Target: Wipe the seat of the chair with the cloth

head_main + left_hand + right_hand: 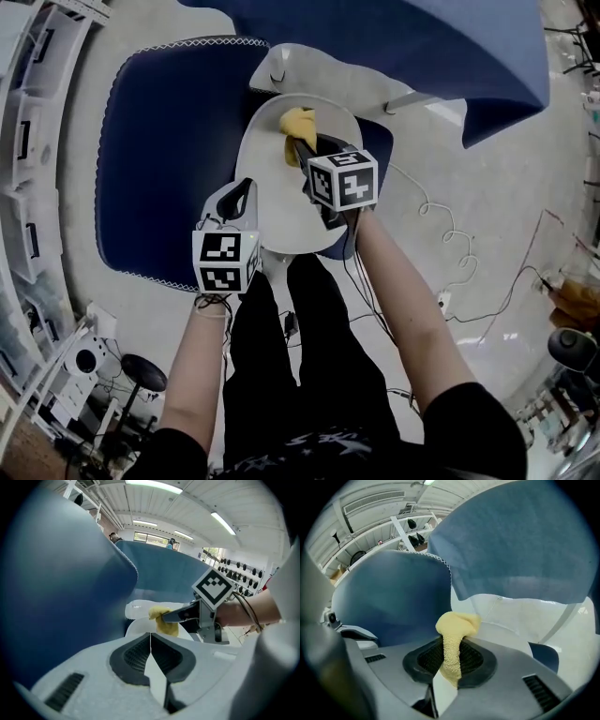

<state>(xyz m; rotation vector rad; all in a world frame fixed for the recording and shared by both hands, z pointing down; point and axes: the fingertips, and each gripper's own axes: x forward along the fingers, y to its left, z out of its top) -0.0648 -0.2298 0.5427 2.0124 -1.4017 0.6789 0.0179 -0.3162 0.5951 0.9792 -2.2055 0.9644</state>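
Observation:
A white chair seat (281,202) lies below me, with its white backrest (300,70) at the far end. My right gripper (305,145) is shut on a yellow cloth (298,124), and the bunched cloth (453,634) sticks out past its jaws over the far part of the seat (511,620). The same cloth (165,620) shows in the left gripper view, pressed near the seat (140,626). My left gripper (246,187) hovers at the seat's near left edge, shut with nothing in it (151,641).
A dark blue cushioned chair (178,159) stands left of the white seat, and another blue one (422,47) is at the far right. White cables (450,234) trail over the floor on the right. A shelf unit (28,150) lines the left side.

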